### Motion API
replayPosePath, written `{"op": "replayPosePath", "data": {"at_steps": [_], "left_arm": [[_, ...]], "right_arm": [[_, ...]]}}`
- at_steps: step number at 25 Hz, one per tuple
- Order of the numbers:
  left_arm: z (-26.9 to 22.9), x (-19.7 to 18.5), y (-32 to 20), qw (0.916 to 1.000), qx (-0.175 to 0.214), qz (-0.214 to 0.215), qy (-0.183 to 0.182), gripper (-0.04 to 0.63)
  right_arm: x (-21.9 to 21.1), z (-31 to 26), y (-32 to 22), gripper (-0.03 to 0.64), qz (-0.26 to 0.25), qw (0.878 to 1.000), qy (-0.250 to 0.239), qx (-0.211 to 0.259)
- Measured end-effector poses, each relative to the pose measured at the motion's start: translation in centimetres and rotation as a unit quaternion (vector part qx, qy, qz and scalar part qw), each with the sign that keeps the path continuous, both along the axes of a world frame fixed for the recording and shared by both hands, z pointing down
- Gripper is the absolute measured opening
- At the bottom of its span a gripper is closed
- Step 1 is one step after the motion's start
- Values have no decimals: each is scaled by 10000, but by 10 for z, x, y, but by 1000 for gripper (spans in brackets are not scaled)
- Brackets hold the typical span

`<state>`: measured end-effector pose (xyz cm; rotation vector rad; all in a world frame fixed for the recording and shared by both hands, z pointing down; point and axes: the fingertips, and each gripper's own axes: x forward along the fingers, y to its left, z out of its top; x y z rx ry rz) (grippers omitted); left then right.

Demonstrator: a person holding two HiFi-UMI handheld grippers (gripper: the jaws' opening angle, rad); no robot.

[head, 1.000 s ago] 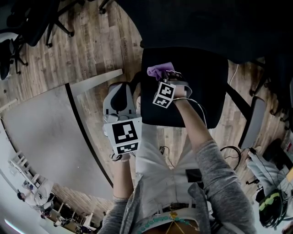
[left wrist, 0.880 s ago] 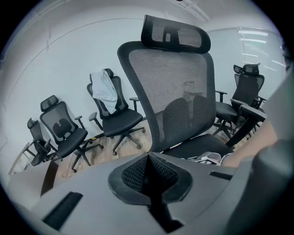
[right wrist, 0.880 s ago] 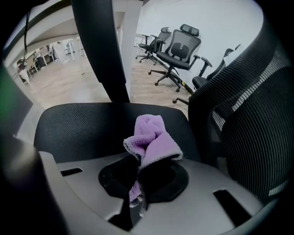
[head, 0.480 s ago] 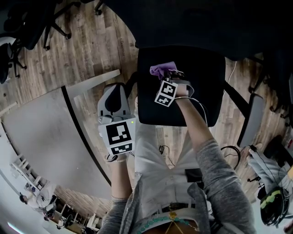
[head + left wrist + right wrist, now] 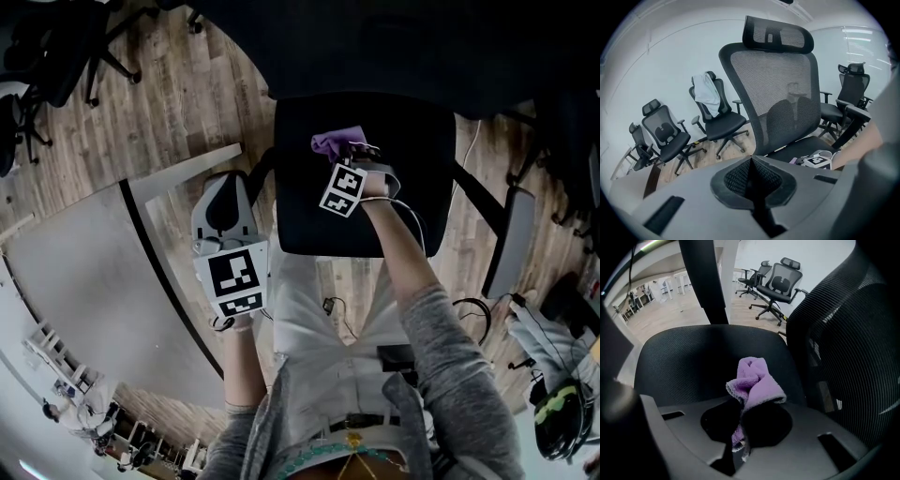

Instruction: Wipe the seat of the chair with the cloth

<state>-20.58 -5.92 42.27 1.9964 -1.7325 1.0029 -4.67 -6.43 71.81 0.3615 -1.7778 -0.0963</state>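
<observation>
From where I stand, the person leans over the black fabric seat of the office chair (image 5: 412, 197). The right gripper (image 5: 356, 159) reaches onto the seat's far left part. Its jaws are pinched onto a small, fluffy purple cloth (image 5: 757, 380). The cloth sits bunched in a knot that pokes out ahead of the jaw tips, and a thin frayed tail hangs back between them. I can't tell whether the bunch is pressing on the seat or just above it. The black mesh backrest (image 5: 848, 348) rises close on the right of that gripper.

The left gripper (image 5: 751, 164) hangs off the seat's left side over the wooden plank floor (image 5: 187, 94). Its jaws are closed together with nothing between them.

The cloth looks light, limp and plush, so I'd say it needs little squeeze and won't slip from a firm pinch at its middle, which is how it is held. Because it is soft, only the wad sticking out past the jaws would do any wiping. Tilt too steeply and the hard jaw tips could scrape the fabric instead. The seat weave looks grippy, so the cloth may drag and roll under itself on a long stroke. A flatter fold with more left hanging forward would probably cover more. The chairs along the far wall (image 5: 717, 124) stand on castors. If this one does too, it could roll away under a push.
</observation>
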Motion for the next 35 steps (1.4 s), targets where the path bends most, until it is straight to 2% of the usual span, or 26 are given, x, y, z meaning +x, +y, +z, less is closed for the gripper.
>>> {"op": "replayPosePath", "data": {"at_steps": [35], "left_arm": [[0,-1,0,10000,-6,-45,3,9]], "right_arm": [[116,6,0,48,555,9965,630,-20]]}}
